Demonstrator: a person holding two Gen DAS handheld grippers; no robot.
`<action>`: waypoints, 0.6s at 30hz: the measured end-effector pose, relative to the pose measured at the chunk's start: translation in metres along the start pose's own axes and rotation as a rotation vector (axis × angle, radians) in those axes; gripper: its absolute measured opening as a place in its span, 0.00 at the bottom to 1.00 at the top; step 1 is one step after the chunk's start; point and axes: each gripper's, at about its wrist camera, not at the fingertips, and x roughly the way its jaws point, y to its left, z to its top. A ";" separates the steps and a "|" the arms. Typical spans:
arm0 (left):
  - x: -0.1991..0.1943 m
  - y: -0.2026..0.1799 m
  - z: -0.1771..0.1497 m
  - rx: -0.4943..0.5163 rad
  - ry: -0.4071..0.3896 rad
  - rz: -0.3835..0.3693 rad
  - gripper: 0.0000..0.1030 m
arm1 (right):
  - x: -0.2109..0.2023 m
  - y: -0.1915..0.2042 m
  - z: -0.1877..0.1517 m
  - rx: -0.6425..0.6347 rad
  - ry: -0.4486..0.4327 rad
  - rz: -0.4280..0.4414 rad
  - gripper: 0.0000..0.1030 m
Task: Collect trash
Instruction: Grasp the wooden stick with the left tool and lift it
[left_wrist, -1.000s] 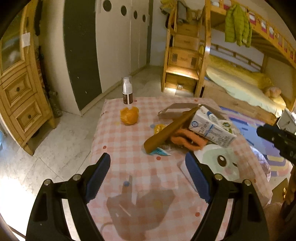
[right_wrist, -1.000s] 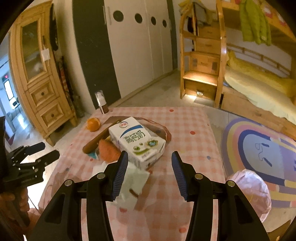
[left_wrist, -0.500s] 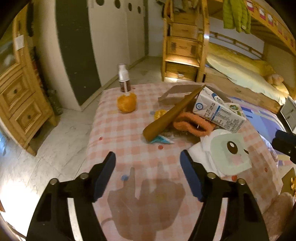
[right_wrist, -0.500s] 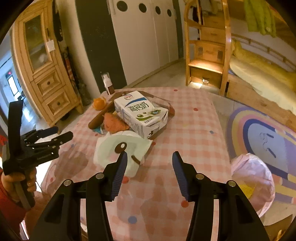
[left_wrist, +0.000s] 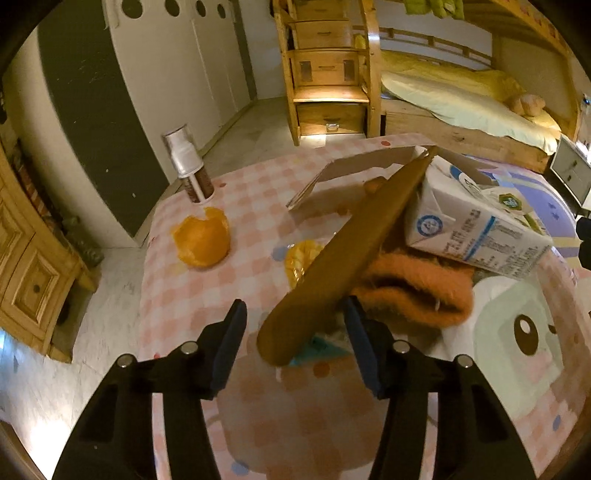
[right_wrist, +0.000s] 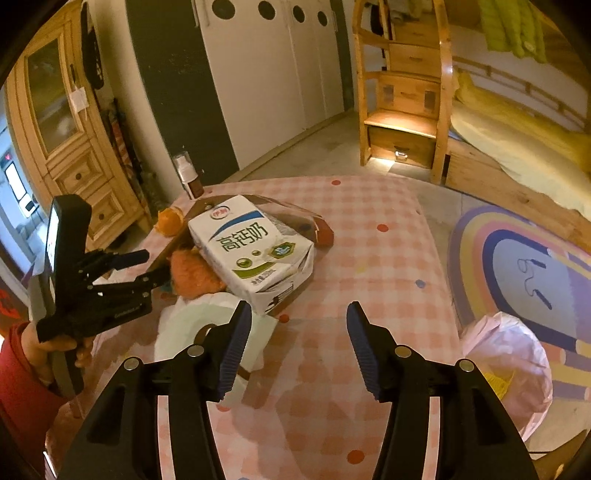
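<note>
Left claw (left_wrist: 293, 328) jaws apart, straddling near end of long brown wrapper (left_wrist: 343, 254) that slants up onto milk carton (right_wrist: 251, 247), not clamped. Right claw (right_wrist: 299, 343) jaws apart, empty, above checkered counter (right_wrist: 369, 258). Orange peel (left_wrist: 201, 240) lies beside bottle (left_wrist: 188, 170). Pink trash bag (right_wrist: 506, 373) sits on floor at right.

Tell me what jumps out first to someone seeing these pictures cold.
The heap of clutter mid-table: a white milk carton lying on a fuzzy orange item, with a long brown strip slanting out of the pile. The left gripper is open with its fingers either side of that strip's near end, while the right gripper is open over the checked tablecloth. A pink trash bag waits on the floor to the right.
</note>
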 end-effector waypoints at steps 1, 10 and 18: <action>0.001 -0.001 0.001 0.007 -0.002 -0.002 0.45 | 0.001 -0.001 0.000 0.001 0.004 -0.003 0.54; -0.042 0.005 -0.010 -0.045 -0.080 -0.031 0.17 | -0.010 0.002 -0.010 0.014 0.015 0.013 0.55; -0.108 0.010 -0.061 -0.223 -0.067 -0.060 0.16 | -0.008 0.025 -0.028 -0.004 0.043 0.067 0.60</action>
